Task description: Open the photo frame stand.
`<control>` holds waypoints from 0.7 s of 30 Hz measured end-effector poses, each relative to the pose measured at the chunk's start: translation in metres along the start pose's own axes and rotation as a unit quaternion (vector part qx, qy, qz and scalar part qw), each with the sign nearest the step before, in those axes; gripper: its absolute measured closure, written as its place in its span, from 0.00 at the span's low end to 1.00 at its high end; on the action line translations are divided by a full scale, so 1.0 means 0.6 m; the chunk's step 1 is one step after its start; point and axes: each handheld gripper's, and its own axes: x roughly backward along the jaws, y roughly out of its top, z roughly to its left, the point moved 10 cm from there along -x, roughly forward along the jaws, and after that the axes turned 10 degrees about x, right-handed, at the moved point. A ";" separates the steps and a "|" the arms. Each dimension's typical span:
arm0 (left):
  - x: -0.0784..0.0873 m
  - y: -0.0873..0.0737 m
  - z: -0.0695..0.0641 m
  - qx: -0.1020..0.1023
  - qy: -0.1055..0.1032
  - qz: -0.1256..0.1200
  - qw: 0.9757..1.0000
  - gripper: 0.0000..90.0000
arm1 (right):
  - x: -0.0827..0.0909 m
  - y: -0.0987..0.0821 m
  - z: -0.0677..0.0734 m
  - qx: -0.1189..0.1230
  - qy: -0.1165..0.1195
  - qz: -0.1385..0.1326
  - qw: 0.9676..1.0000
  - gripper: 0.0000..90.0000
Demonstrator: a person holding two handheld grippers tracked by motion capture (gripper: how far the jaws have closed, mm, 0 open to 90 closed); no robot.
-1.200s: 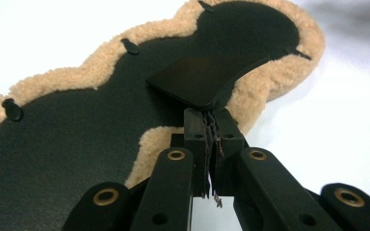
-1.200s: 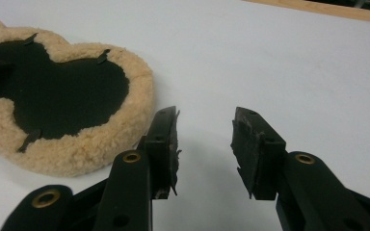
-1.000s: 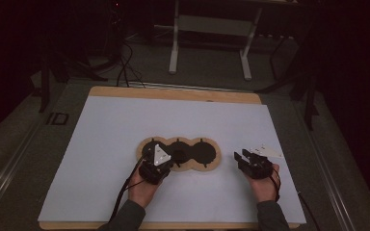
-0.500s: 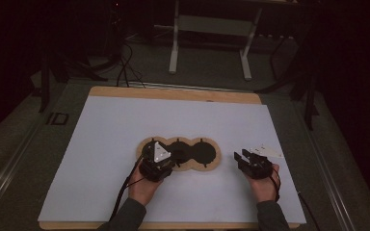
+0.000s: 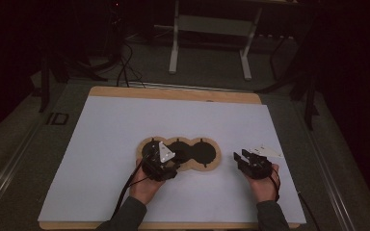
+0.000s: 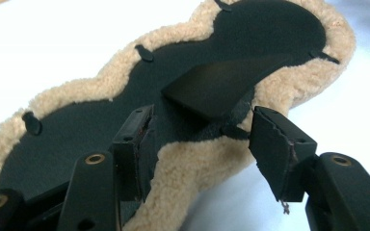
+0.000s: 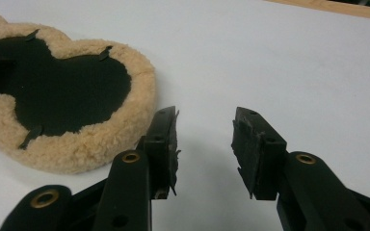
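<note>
On the white table (image 5: 101, 144), the fleece-edged pad (image 5: 200, 166) lies lengthwise left to right.

Looks like a dim lab or test room to me: a wooden worktop (image 5: 173, 94) under a plain white sheet (image 5: 125, 139), grey carpeted floor (image 5: 207, 77), loose black cables (image 5: 125, 72) and a white metal stand (image 5: 212, 29) behind.

One fleece-edged black pad (image 5: 192, 153), with three rounded lobes, lies at centre frame on one white-topped bench (image 5: 125, 125). Two hand-held grippers are at the lower edge: the left hand-held gripper (image 5: 169, 162) and the right hand-held gripper (image 5: 238, 156). One small white scrap (image 5: 267, 151) sits at right.
</note>
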 end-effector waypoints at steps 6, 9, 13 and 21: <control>-0.010 0.009 0.000 -0.023 0.004 0.005 1.000 0.48 | -0.001 0.000 0.002 0.000 0.002 0.001 1.000 0.67; -0.015 0.013 -0.001 -0.038 0.008 0.005 0.999 0.48 | -0.001 -0.001 0.002 0.001 0.003 0.002 1.000 0.67; -0.022 0.018 -0.002 -0.053 0.011 0.012 0.998 0.53 | -0.002 -0.001 0.003 0.002 0.004 0.004 1.000 0.67; -0.031 0.024 -0.006 -0.072 0.005 0.025 0.997 0.57 | -0.004 -0.002 0.007 0.006 0.010 0.007 1.000 0.66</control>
